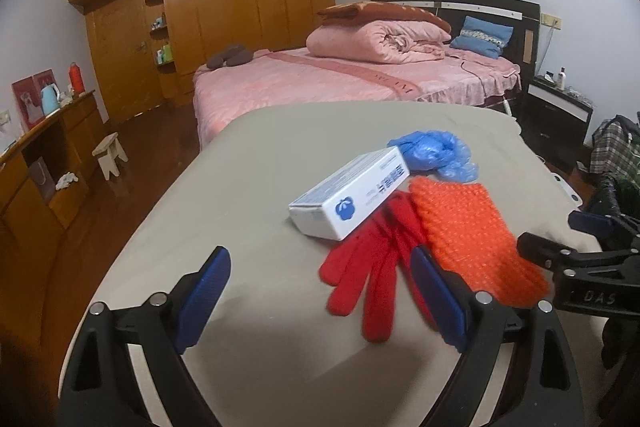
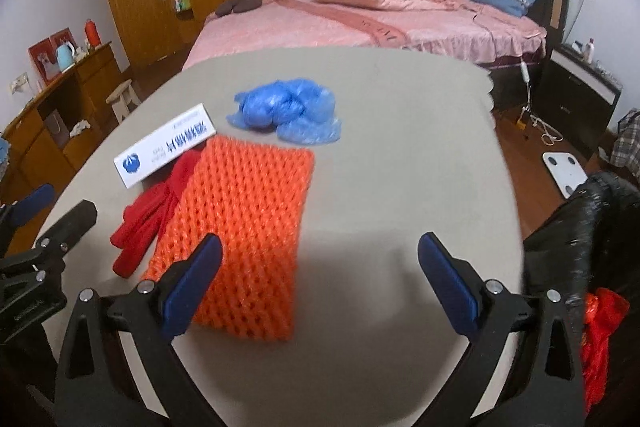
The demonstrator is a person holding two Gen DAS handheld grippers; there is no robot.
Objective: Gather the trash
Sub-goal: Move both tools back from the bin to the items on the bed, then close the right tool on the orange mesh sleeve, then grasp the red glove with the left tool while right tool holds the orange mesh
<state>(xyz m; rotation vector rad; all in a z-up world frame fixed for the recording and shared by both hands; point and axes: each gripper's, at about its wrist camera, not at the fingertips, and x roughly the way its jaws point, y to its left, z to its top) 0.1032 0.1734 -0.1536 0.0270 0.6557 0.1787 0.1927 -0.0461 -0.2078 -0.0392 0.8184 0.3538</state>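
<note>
Left tool (image 1: pixel 320 291) jaws spread wide, right tool (image 2: pixel 320 279) likewise — both angled downward, empty

Red glove (image 1: pixel 372 267): wrist end hidden under white box (image 1: pixel 352 195) and orange foam net (image 1: pixel 472 239). Net's near corner covered by right gripper (image 2: pixel 320 267) left finger. Box print too blurred to read.

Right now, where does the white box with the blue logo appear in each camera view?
Left wrist view: the white box lies near the centre, resting partly on the red glove.
Right wrist view: the white box is at centre-left, above the red glove.
Shared landmark: the orange mesh piece lies beside the box in both.
</note>
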